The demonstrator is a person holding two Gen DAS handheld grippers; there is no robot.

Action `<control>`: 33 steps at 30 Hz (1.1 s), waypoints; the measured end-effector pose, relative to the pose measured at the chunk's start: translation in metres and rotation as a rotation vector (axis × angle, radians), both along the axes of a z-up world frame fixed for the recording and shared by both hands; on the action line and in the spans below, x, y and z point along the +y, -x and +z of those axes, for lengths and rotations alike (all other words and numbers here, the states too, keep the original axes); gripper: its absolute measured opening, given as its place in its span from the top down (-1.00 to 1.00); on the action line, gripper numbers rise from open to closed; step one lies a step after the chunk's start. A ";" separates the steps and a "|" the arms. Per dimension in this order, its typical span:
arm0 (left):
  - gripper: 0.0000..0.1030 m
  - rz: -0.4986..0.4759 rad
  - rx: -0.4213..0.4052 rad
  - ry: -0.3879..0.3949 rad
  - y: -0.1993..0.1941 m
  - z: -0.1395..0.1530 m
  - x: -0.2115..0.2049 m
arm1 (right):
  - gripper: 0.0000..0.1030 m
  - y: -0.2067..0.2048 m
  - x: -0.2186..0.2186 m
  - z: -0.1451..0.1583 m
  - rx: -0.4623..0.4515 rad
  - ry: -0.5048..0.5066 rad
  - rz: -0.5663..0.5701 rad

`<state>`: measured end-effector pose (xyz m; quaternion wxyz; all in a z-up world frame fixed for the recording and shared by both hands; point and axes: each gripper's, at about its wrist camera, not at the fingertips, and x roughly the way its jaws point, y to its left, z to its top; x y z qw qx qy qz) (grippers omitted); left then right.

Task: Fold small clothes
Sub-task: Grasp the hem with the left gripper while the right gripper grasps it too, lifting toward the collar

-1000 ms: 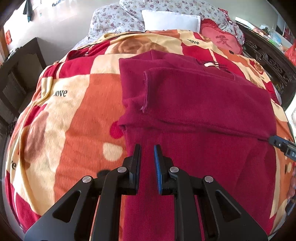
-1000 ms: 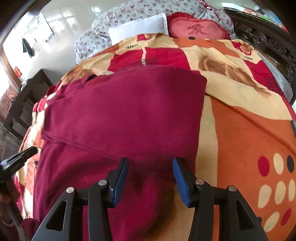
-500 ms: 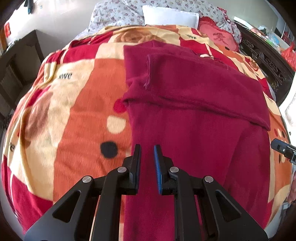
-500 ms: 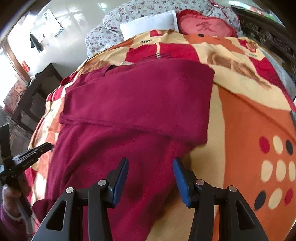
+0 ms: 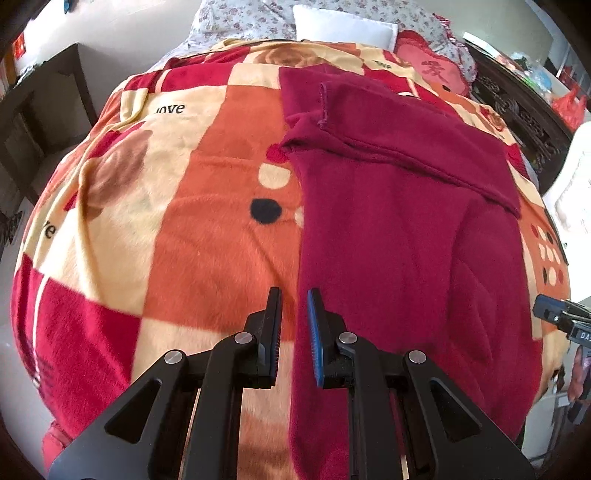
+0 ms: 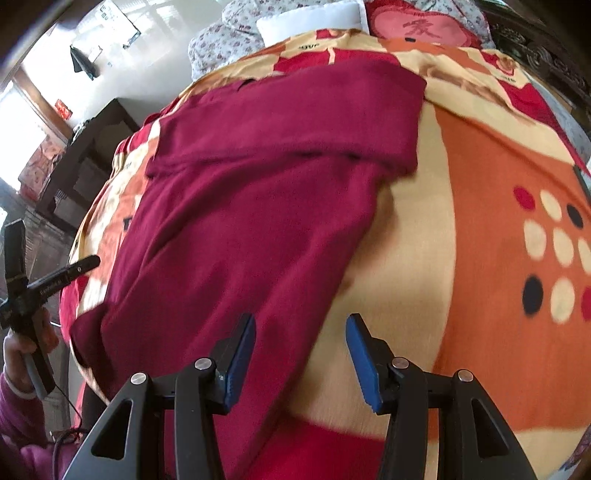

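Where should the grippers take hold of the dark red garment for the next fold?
Probably at the near hem of the dark red garment, one corner per side, coming from the bed's near edge: its far part is already folded, and the near end lies flat on the blanket.

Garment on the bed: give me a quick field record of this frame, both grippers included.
garment: dark red garment, spread flat on the blanket
fold state: far part already folded over toward the near part, fold edge running across
left gripper: narrow gap, holding nothing, over the garment's left edge
right gripper: wide open, holding nothing, over the garment's right edge
background: white pillow and red cushion at the head of the bed
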<state>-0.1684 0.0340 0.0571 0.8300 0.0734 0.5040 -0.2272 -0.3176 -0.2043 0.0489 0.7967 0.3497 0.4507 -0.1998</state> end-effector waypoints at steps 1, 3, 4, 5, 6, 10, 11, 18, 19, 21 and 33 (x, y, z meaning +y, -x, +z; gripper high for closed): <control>0.75 -0.013 -0.002 0.002 0.006 0.002 0.002 | 0.06 0.002 0.008 -0.001 0.002 -0.008 0.012; 0.75 -0.033 -0.006 -0.003 0.015 0.004 0.003 | 0.05 0.004 0.020 -0.003 0.006 -0.026 0.042; 0.75 -0.043 -0.008 -0.007 0.021 0.005 0.005 | 0.05 0.005 0.030 -0.005 0.011 -0.036 0.068; 0.75 -0.048 -0.009 -0.010 0.024 0.005 0.006 | 0.05 0.005 0.036 -0.007 0.013 -0.043 0.083; 0.75 -0.051 -0.007 -0.011 0.029 0.004 0.008 | 0.05 0.007 0.045 -0.009 0.012 -0.057 0.099; 0.75 -0.033 0.025 -0.008 0.038 -0.006 0.018 | 0.04 0.019 0.062 -0.014 -0.036 -0.135 0.089; 0.75 -0.023 0.036 -0.007 0.040 -0.009 0.021 | 0.04 0.022 0.064 -0.015 -0.058 -0.158 0.076; 0.75 0.016 0.050 0.038 0.045 -0.007 0.028 | 0.82 0.019 0.070 -0.026 -0.157 -0.147 0.000; 0.75 0.017 0.049 0.044 0.046 -0.005 0.029 | 0.83 0.020 0.072 -0.025 -0.160 -0.130 0.002; 0.75 0.016 0.044 0.058 0.050 0.001 0.033 | 0.88 0.025 0.074 -0.015 -0.162 -0.088 0.003; 0.75 -0.004 0.107 0.069 0.065 -0.017 0.032 | 0.79 0.078 0.050 -0.006 -0.157 -0.071 -0.104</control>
